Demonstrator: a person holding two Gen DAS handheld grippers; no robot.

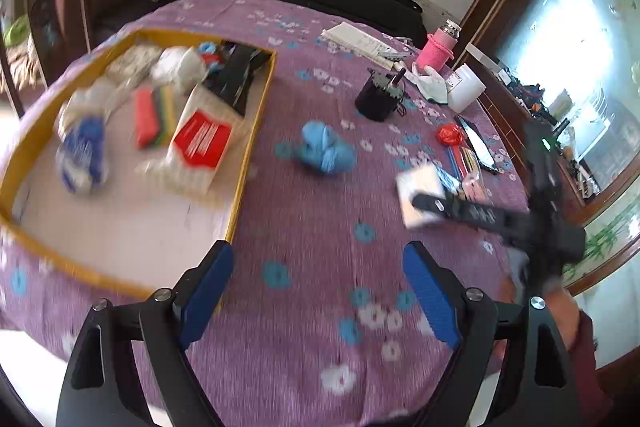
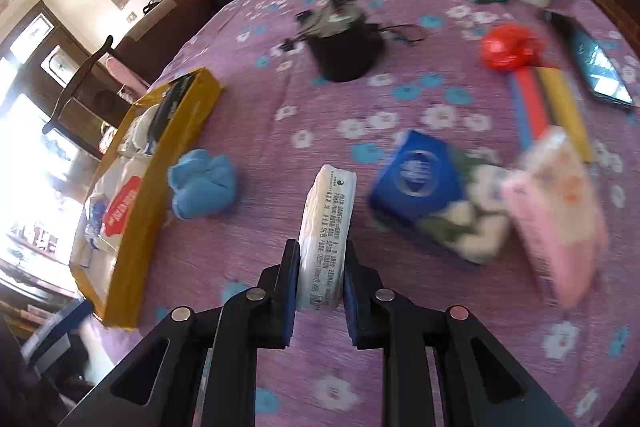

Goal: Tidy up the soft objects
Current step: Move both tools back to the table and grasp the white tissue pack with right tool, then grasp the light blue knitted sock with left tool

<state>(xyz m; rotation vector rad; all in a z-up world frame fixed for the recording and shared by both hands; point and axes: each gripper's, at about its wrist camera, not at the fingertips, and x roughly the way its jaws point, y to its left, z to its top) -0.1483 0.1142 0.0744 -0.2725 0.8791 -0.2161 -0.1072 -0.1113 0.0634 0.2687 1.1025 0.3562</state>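
My right gripper (image 2: pixel 320 259) is shut on a white tissue pack (image 2: pixel 326 227) that stands on edge between its pads; the same pack (image 1: pixel 420 195) shows in the left wrist view with the right gripper (image 1: pixel 430 205) on it. My left gripper (image 1: pixel 316 269) hangs open over bare purple cloth, nothing between its blue pads. A blue cloth bundle (image 1: pixel 326 151) (image 2: pixel 202 189) lies near the yellow-rimmed box (image 1: pixel 250 147) (image 2: pixel 156 179), which holds several soft packs. A blue tissue pack (image 2: pixel 420 179), a flowered pack (image 2: pixel 468 223) and a pink pack (image 2: pixel 560 219) lie to the right.
A black cup with cables (image 1: pixel 378 97) (image 2: pixel 346 47), a red crumpled bag (image 1: pixel 450 135) (image 2: pixel 508 47), coloured strips (image 2: pixel 548 107), a phone (image 2: pixel 596 71), a pink bottle (image 1: pixel 438 47), a white container (image 1: pixel 466 89) and papers (image 1: pixel 360 41) sit on the flowered purple tablecloth (image 1: pixel 320 307). A dark sofa stands behind.
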